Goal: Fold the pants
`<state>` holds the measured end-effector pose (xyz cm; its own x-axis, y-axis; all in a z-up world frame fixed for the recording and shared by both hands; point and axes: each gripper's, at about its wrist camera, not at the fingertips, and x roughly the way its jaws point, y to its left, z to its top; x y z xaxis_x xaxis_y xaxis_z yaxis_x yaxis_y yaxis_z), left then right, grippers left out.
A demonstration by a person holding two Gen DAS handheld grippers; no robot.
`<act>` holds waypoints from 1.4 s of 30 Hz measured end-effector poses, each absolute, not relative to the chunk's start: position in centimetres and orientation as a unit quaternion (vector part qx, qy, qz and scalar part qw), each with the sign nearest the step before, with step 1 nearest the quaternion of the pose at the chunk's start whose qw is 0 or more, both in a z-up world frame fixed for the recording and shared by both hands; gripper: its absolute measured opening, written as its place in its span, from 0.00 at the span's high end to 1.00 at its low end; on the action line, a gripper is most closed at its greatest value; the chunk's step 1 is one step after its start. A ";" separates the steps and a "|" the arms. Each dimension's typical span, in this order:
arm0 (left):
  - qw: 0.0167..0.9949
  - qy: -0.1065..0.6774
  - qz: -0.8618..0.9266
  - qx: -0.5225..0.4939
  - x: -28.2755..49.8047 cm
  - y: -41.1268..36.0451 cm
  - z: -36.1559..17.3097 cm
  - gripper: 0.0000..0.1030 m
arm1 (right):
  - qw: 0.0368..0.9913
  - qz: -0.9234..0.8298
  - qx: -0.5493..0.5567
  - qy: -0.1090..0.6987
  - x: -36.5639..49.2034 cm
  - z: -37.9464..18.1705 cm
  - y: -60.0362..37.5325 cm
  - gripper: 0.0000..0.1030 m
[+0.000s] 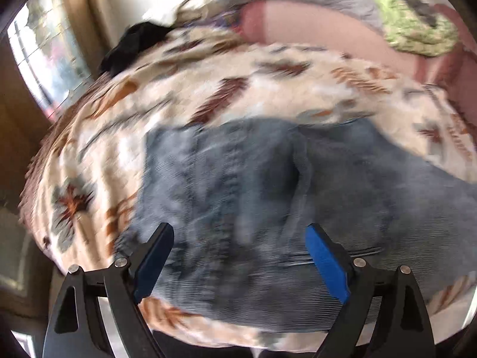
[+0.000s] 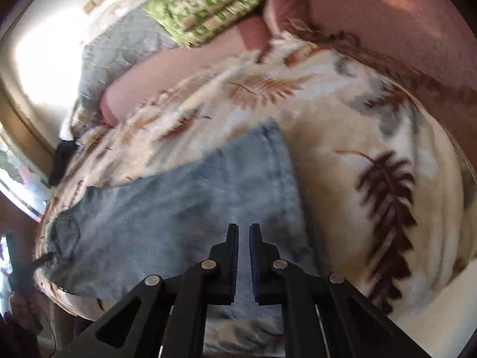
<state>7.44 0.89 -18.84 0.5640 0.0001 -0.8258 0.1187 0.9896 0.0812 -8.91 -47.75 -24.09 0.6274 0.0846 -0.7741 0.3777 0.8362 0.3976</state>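
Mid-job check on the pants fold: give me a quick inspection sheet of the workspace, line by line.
Surface: bed covered by a cream leaf-print blanket; both views motion-blurred.
Job's things: blue denim pants spread on the blanket, back pocket facing up; how far folded I cannot tell.
Clutter: dark garment at the blanket's far edge; green patterned quilt, grey quilt and pink bedding beyond.
Grippers: left gripper wide open above the denim, holding nothing; right gripper fingers nearly together with a narrow gap, nothing seen between them.
Cables: nothing seen.
Surroundings: bright window and curtain behind the bed.
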 end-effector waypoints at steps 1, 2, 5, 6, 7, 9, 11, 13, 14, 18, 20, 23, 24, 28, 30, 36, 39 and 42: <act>0.881 0.465 -0.041 0.077 7.4 0.0 -18.9 0.12 | 0.852 -0.089 0.270 0.440 -8.5 -24.8 -47.9 0.91; 0.878 0.468 -0.043 0.091 7.6 -0.9 -19.2 0.12 | 0.852 -0.087 0.279 0.435 -8.6 -25.0 -48.1 0.91; 0.858 0.501 -0.051 0.107 8.2 -2.6 -21.9 0.12 | 0.857 -0.094 0.288 0.417 -9.1 -24.1 -48.7 0.91; 0.850 0.514 -0.046 0.104 8.6 -2.7 -22.7 0.11 | 0.859 -0.104 0.286 0.412 -9.3 -23.8 -48.9 0.91; 0.857 0.507 -0.043 0.087 8.4 -2.4 -22.9 0.09 | 0.858 -0.109 0.290 0.409 -9.3 -23.7 -49.2 0.91; 0.861 0.501 -0.041 0.079 8.0 -2.4 -22.6 0.08 | 0.845 -0.108 0.302 0.428 -9.0 -24.6 -49.4 0.91; 0.863 0.495 -0.042 0.092 7.7 -2.6 -22.7 0.07 | 0.844 -0.109 0.301 0.431 -8.9 -24.7 -49.0 0.91; 0.864 0.493 -0.045 0.087 7.7 -2.5 -22.7 0.06 | 0.846 -0.108 0.304 0.424 -9.2 -24.2 -49.2 0.91; 0.864 0.494 -0.046 0.083 7.8 -2.4 -22.7 0.05 | 0.848 -0.110 0.307 0.417 -9.2 -23.9 -49.2 0.91; 0.869 0.485 -0.041 0.086 7.8 -2.4 -23.0 0.04 | 0.855 -0.108 0.311 0.401 -8.5 -23.1 -48.7 0.91; 0.870 0.483 -0.040 0.087 7.9 -2.7 -23.2 0.04 | 0.851 -0.113 0.304 0.412 -7.7 -23.4 -48.1 0.91; 0.863 0.496 -0.038 0.089 8.2 -2.7 -22.9 0.04 | 0.845 -0.121 0.288 0.433 -6.0 -24.3 -47.7 0.91; 0.858 0.504 -0.034 0.090 8.4 -2.8 -22.7 0.04 | 0.846 -0.122 0.290 0.430 -5.9 -24.2 -47.9 0.91; 0.868 0.484 -0.020 0.106 7.6 -3.7 -20.3 0.04 | 0.849 -0.121 0.327 0.396 -6.3 -23.6 -48.9 0.91; 0.886 0.449 -0.022 0.117 6.6 -4.8 -18.2 0.04 | 0.859 -0.123 0.328 0.374 -6.6 -22.8 -48.9 0.91; 0.921 0.359 -0.041 0.148 3.8 -8.6 -12.9 0.04 | 0.880 -0.117 0.326 0.325 -7.4 -20.7 -48.9 0.91; 0.930 0.335 -0.057 0.143 2.8 -9.7 -11.0 0.04 | 0.881 -0.117 0.321 0.327 -7.4 -20.5 -48.7 0.90; 0.932 0.325 -0.066 0.143 2.3 -10.7 -9.9 0.04 | 0.880 -0.112 0.322 0.331 -7.5 -20.6 -48.8 0.90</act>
<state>2.27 -10.66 -9.90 0.7797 -0.0291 -0.6255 0.2154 0.9504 0.2243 -7.49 -48.82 -20.60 0.7555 0.0159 -0.6550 0.4103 0.7679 0.4919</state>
